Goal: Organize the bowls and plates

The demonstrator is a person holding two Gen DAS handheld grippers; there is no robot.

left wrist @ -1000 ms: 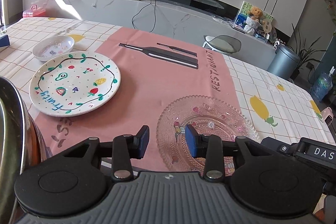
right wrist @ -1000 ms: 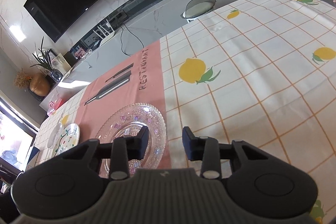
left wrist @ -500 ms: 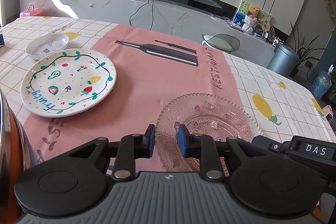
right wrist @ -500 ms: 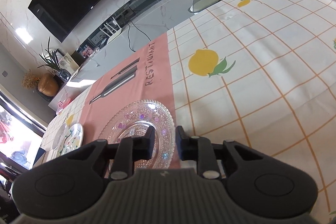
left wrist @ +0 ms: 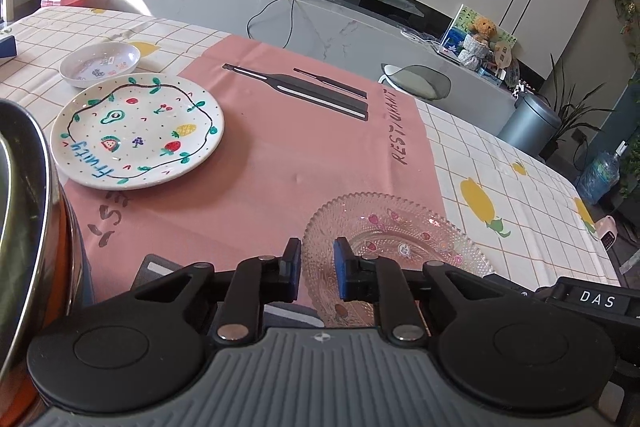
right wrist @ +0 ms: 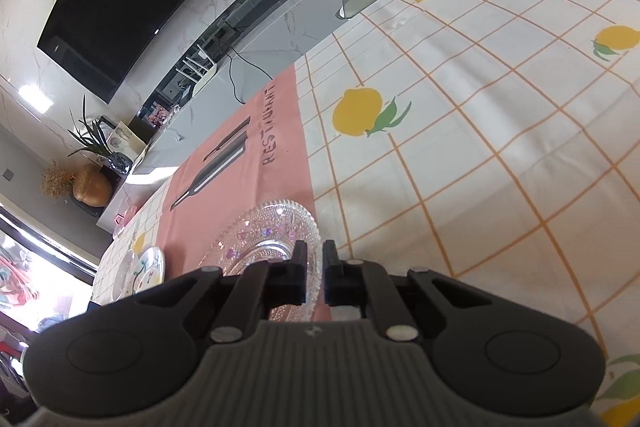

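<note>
A clear glass plate (left wrist: 400, 239) with a beaded rim lies on the pink runner (left wrist: 280, 163), near the front. My left gripper (left wrist: 317, 269) straddles its left rim. The jaws are closing, and a strip of pink cloth still shows between the left pad and the glass. In the right wrist view the same glass plate (right wrist: 260, 239) sits lower left. My right gripper (right wrist: 315, 269) is rolled and its jaws are down to a thin slit, pinching the plate's near rim. A painted fruit plate (left wrist: 138, 131) and a small white bowl (left wrist: 100, 63) stand at the far left.
A large metal vessel's rim (left wrist: 28, 195) crowds the left edge of the left wrist view. The lemon-checked tablecloth (right wrist: 460, 147) stretches away to the right. The right gripper's body, marked DAS (left wrist: 596, 299), is at the lower right. A chair back (left wrist: 416, 83) stands behind the table.
Both pairs of jaws have narrowed around the glass plate's rim, the right pair almost to touching. The right wrist view has rolled a little. Neither hand has shifted much.
</note>
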